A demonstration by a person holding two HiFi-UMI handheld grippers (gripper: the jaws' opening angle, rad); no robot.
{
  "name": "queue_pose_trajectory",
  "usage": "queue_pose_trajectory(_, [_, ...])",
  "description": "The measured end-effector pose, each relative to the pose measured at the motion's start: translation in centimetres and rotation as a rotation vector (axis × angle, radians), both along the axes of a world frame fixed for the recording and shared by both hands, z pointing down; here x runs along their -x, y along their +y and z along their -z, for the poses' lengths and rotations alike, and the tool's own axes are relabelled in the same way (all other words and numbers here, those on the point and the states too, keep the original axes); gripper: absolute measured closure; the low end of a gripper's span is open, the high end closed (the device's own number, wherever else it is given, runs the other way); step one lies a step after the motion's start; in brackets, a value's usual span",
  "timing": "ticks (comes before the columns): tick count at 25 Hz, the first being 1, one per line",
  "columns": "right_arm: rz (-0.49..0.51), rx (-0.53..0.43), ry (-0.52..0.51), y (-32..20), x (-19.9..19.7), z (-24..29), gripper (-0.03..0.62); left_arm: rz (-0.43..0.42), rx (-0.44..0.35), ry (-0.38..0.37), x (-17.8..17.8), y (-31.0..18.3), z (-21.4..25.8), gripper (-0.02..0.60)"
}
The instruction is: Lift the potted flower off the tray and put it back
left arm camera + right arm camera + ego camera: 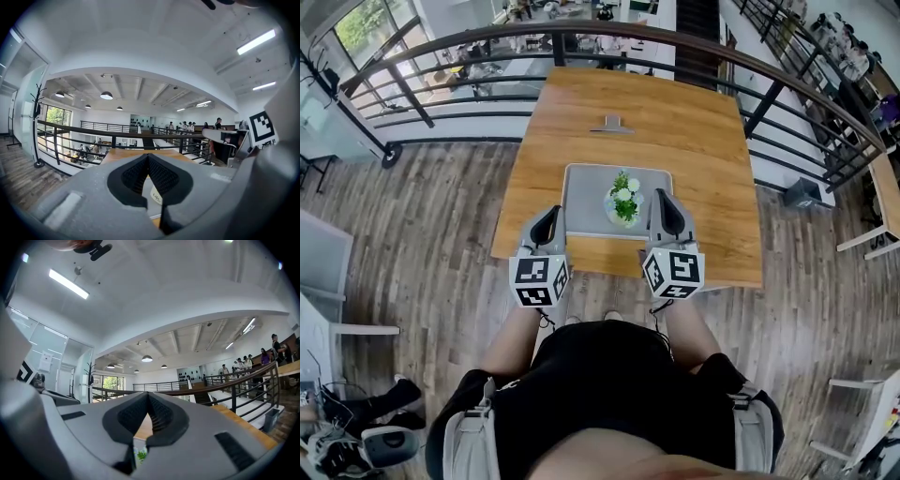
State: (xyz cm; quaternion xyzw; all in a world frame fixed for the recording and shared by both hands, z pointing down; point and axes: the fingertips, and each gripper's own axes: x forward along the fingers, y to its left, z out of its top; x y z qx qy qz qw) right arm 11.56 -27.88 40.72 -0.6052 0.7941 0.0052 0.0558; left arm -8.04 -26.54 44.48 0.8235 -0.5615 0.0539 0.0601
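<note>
On the tray [581, 187], right of centre, we find the flower [623, 199] upright. Left gripper [551, 214], jaws closed and empty, hovers at the tray's near-left corner. Right gripper [667, 202], likewise, sits at its right edge beside the flower. Beyond the tray lies a clip [611, 125], and a railing [441, 47] bounds the table [703, 150].

A potted flower [623, 201] standing on a grey tray [583, 187].
The small white pot [156, 194] holds white blooms and green leaves. It stands upright, a little right of the tray's middle. The tray is rectangular with rounded corners and a low raised rim. It lies flat on a wooden table [694, 122], close to the table's near edge and square to it.
</note>
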Motion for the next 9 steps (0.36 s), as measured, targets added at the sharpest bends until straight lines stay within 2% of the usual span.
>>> queue_pose_trajectory(9, [0.024,0.003,-0.003,0.27,1.04,0.04,0.597,0.002,-0.005,-0.001,0.67,0.61,0.32,0.566])
